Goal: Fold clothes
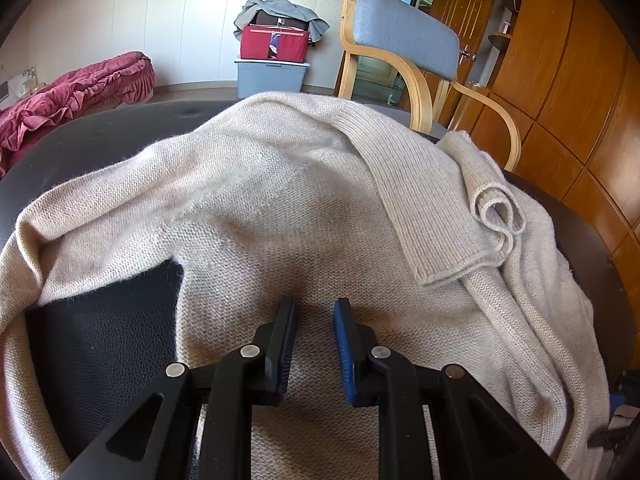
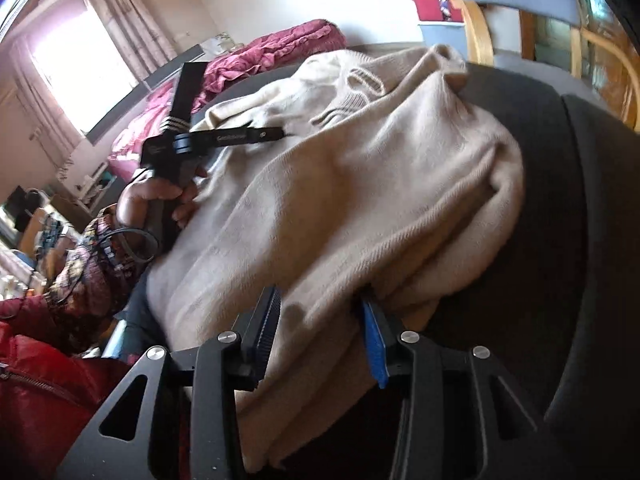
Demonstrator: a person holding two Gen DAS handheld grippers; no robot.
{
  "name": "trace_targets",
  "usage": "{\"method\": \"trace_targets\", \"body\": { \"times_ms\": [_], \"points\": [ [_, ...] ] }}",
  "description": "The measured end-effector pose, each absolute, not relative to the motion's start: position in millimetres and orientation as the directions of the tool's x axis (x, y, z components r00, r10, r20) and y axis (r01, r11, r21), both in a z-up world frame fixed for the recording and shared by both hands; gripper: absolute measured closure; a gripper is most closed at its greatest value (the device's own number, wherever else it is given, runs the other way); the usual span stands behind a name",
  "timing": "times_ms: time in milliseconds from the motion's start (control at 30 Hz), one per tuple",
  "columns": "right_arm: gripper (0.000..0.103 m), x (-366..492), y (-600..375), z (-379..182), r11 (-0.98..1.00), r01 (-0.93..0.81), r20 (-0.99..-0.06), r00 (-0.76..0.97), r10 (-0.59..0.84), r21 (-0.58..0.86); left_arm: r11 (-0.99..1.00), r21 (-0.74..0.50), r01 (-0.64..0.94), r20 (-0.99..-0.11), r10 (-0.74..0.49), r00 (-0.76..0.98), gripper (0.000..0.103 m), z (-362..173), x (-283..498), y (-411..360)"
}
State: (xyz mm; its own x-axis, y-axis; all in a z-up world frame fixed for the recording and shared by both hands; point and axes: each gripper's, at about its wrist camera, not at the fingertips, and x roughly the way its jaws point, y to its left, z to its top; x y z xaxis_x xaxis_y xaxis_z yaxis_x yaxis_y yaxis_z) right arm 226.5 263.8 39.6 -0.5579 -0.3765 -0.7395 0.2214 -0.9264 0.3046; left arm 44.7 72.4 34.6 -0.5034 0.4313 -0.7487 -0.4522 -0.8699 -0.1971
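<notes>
Beige knit sweater (image 1: pixel 280 200): soft, limp, light. Best gripped at hem or shoulder seams. Left gripper (image 1: pixel 315 344) narrowly parted, nothing held. Right gripper (image 2: pixel 320 332) part-open; fabric between jaws, seemingly unclamped.

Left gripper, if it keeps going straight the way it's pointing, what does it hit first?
Most likely the beige sweater: the left gripper angles down at knit fabric directly ahead of its fingers. Depth is unclear; it may already be touching.

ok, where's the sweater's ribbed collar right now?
In the left wrist view, the ribbed collar lies folded over the sweater, upper right of the left hand-held gripper, below the chair.
</notes>
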Motion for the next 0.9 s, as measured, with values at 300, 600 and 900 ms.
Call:
{"method": "trace_targets", "body": {
  "times_ms": [300, 600, 900],
  "points": [
    [0.098, 219, 298, 63, -0.946, 0.126, -0.619, -0.729, -0.292, 0.298, -0.868, -0.203, -0.453, -0.747, 0.436, -0.501, 0.084, 34, 44, 70],
    [0.098, 205, 404, 49, -0.928, -0.221, -0.611, -0.791, -0.009, 0.300, -0.868, -0.203, -0.452, -0.748, 0.436, -0.501, 0.084, 34, 45, 72],
    [0.077, 209, 402, 40, -0.937, -0.251, -0.689, -0.724, 0.016, 0.242, -0.873, -0.177, -0.455, -0.756, 0.416, -0.505, 0.084, 36, 46, 79]
  ]
}}
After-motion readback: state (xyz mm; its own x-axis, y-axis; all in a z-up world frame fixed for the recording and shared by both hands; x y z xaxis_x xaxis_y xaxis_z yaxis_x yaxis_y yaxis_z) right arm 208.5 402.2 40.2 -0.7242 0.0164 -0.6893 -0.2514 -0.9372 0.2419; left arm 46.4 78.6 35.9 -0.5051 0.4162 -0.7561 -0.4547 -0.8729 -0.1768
